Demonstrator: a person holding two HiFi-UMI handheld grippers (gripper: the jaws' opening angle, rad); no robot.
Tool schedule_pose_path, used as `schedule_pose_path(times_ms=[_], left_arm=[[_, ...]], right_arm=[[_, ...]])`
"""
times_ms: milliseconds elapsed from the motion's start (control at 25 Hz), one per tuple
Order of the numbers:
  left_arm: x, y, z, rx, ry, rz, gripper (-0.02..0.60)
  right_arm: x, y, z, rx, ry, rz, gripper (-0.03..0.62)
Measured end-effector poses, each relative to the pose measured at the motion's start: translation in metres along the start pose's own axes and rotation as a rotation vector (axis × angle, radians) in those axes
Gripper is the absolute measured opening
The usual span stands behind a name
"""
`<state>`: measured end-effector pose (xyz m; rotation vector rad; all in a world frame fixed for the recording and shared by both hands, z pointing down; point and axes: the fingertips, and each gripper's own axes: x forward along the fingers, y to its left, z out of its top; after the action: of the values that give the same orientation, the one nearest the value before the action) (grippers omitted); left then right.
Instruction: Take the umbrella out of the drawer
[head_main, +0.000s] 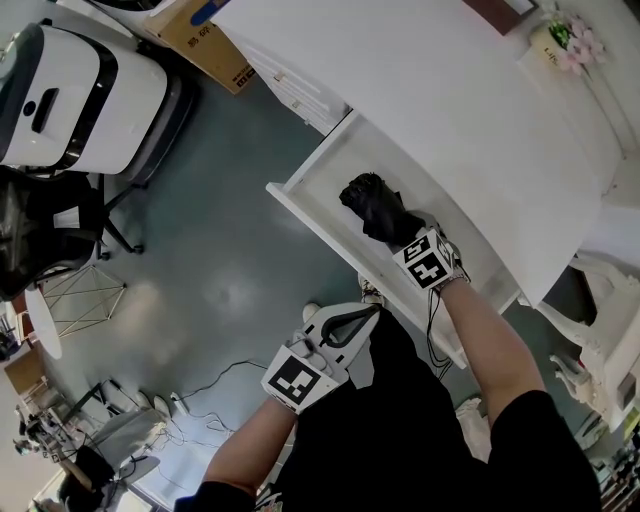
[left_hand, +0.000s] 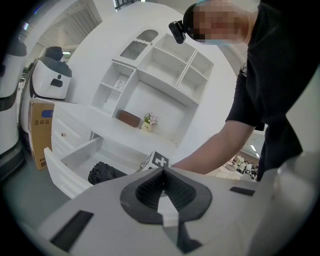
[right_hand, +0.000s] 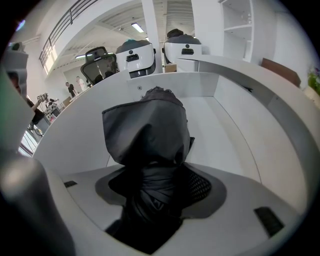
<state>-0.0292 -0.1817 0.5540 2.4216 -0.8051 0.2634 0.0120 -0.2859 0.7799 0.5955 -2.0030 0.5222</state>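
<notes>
A folded black umbrella (head_main: 375, 208) lies in the open white drawer (head_main: 310, 180) under the desk top. My right gripper (head_main: 400, 235) points steeply down into the drawer, its jaws open and standing either side of the umbrella (right_hand: 150, 135); the fabric fills most of the gap in the right gripper view (right_hand: 160, 185). My left gripper (head_main: 365, 312) hangs in front of the drawer's front panel, shut and holding nothing. Past its tips (left_hand: 162, 172), the left gripper view shows the drawer (left_hand: 75, 160) and the umbrella (left_hand: 105, 172).
The white desk top (head_main: 450, 90) overhangs the drawer's back. A cardboard box (head_main: 205, 40), a white machine (head_main: 70, 100) and an office chair (head_main: 40, 240) stand to the left. Cables (head_main: 200, 400) lie on the floor. A flower pot (head_main: 565, 40) sits on the desk.
</notes>
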Motion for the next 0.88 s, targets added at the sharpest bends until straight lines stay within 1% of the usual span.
schedule_pose_path(times_ms=[160, 320, 520, 800, 880], left_arm=[[-0.002, -0.006, 0.000, 0.005, -0.001, -0.001, 0.003], [-0.008, -0.012, -0.001, 0.005, 0.001, 0.002, 0.003], [-0.014, -0.017, -0.004, 0.013, 0.007, 0.003, 0.003], [-0.028, -0.028, -0.001, 0.043, 0.009, 0.005, 0.003], [-0.034, -0.028, 0.000, 0.043, 0.007, 0.014, 0.003]], right_arm=[[0.005, -0.002, -0.002, -0.013, 0.019, -0.031, 0.261], [0.005, -0.001, -0.002, -0.015, 0.011, -0.042, 0.261], [0.002, -0.001, 0.000, -0.008, -0.002, -0.037, 0.259], [-0.008, 0.002, -0.002, 0.021, 0.014, -0.008, 0.245], [-0.016, 0.003, 0.000, 0.031, -0.004, -0.009, 0.245]])
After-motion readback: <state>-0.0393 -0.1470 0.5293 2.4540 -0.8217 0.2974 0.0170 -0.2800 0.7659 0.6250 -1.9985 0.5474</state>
